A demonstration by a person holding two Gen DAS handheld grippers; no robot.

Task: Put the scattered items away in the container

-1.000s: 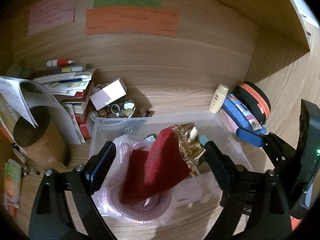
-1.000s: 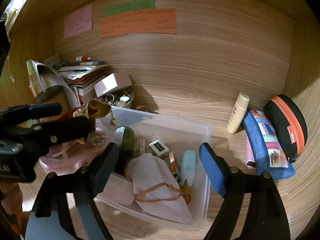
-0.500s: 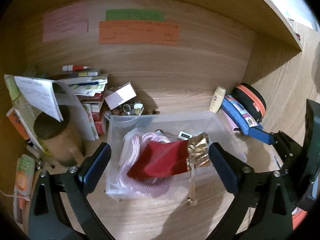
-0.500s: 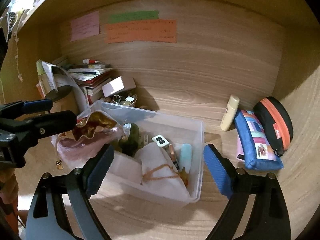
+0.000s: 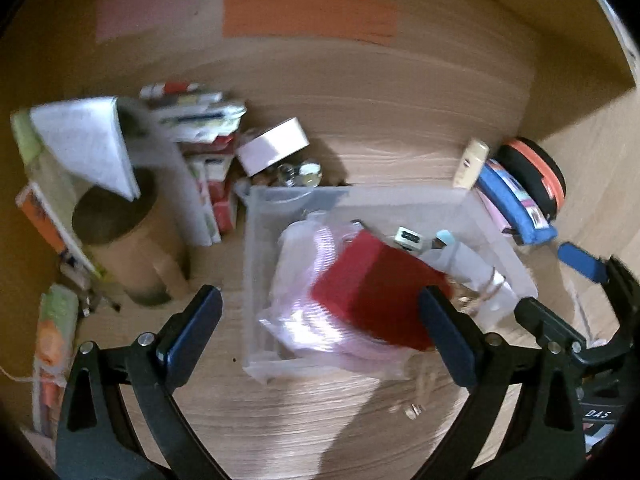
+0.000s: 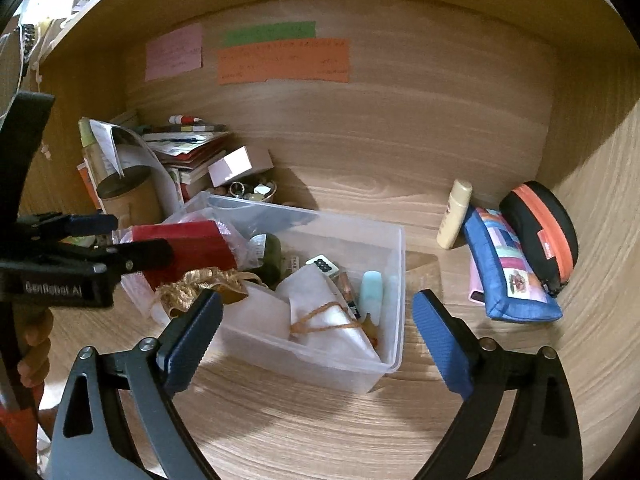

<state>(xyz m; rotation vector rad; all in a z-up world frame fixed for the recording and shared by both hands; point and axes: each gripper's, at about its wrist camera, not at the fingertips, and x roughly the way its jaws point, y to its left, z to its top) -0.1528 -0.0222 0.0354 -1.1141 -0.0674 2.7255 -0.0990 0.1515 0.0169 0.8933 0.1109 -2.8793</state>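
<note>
A clear plastic container (image 6: 400, 240) stands mid-desk, also in the left wrist view (image 5: 360, 196). A red pouch (image 5: 372, 292) with gold trim lies on a pink coiled bag (image 5: 304, 320) at the container's left end, partly over the rim. My left gripper (image 5: 320, 332) is open just short of it, holding nothing; in the right wrist view the left gripper (image 6: 132, 238) is beside the red pouch (image 6: 188, 244). My right gripper (image 6: 316, 320) hangs before the container's near wall, its jaws opening, nothing gripped. A dotted white tile (image 6: 324, 265), a pale blue tube (image 6: 370, 298) and a white corded pouch (image 6: 320, 312) lie inside.
Right of the container stand a cream bottle (image 6: 454, 216), a blue patchwork pouch (image 6: 508, 272) and a black-and-orange case (image 6: 540, 224). Behind left are a book stack (image 6: 188, 148), a cardboard tube (image 6: 128, 196), a pink box (image 6: 240, 166) and a trinket bowl (image 6: 252, 190). Wooden walls enclose three sides.
The red pouch went from upright between the left jaws to lying on the container's end. The left gripper has drawn back. The right gripper pulled back and its jaws widened.
</note>
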